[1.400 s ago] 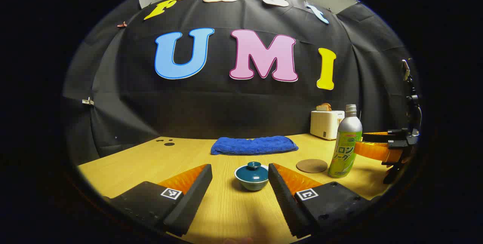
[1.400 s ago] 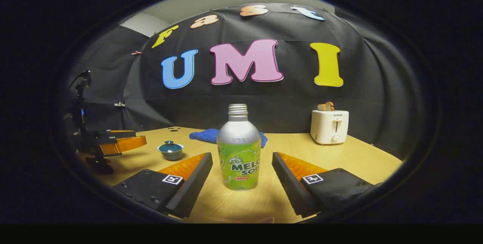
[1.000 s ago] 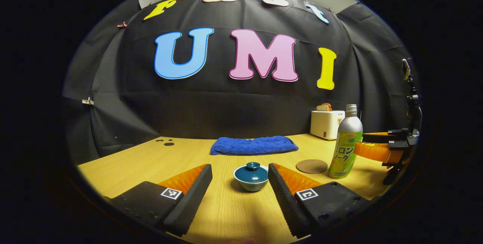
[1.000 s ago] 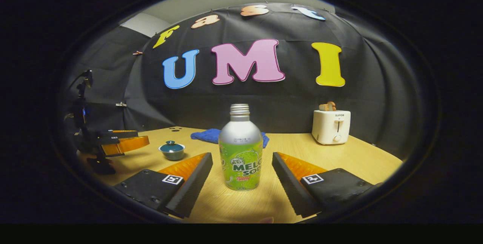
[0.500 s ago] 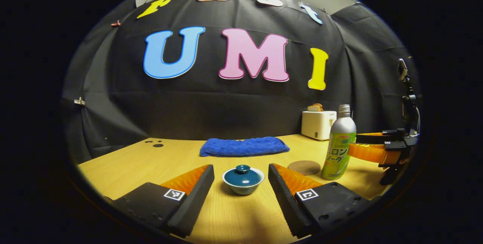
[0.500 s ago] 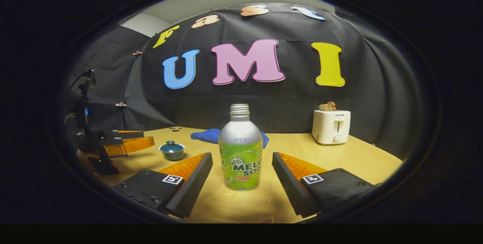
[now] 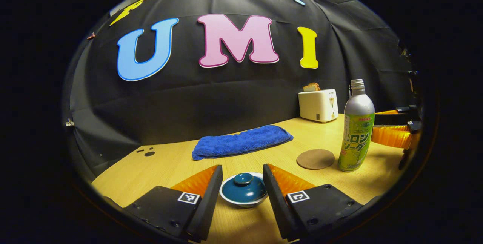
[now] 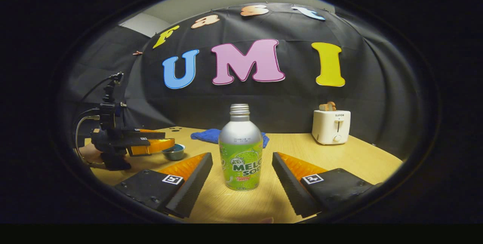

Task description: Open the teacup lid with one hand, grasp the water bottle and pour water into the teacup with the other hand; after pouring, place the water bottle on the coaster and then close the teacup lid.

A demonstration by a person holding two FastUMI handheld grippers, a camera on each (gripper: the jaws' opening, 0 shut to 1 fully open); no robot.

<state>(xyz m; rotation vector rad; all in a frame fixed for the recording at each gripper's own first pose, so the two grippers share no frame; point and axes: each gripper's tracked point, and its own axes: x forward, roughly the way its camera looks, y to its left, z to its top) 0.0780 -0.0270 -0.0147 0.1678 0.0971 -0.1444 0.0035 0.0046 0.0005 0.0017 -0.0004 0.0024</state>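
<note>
Crowding the far side of the pale wooden counter (image 7: pixel 169 164) are one folded blue towel (image 7: pixel 241 141) at 12 o'clock and one white toaster (image 7: pixel 318 105) holding a slice of bread at 2 o'clock. One round brown cork coaster (image 7: pixel 315 159) lies bare, just beside the single silver bottle with a green label (image 7: pixel 356 128), which stands upright and uncapped at 3 o'clock. One teal lidded teacup (image 7: pixel 243 189) sits between the fingers of the left claw (image 7: pixel 241 174), which are spread apart and not touching it. The right claw (image 8: pixel 241 161) is likewise spread, with the bottle (image 8: pixel 240 149) between its fingers, untouched. In the right gripper view the left claw (image 8: pixel 151 144) hides most of the teacup (image 8: pixel 174 152).
</note>
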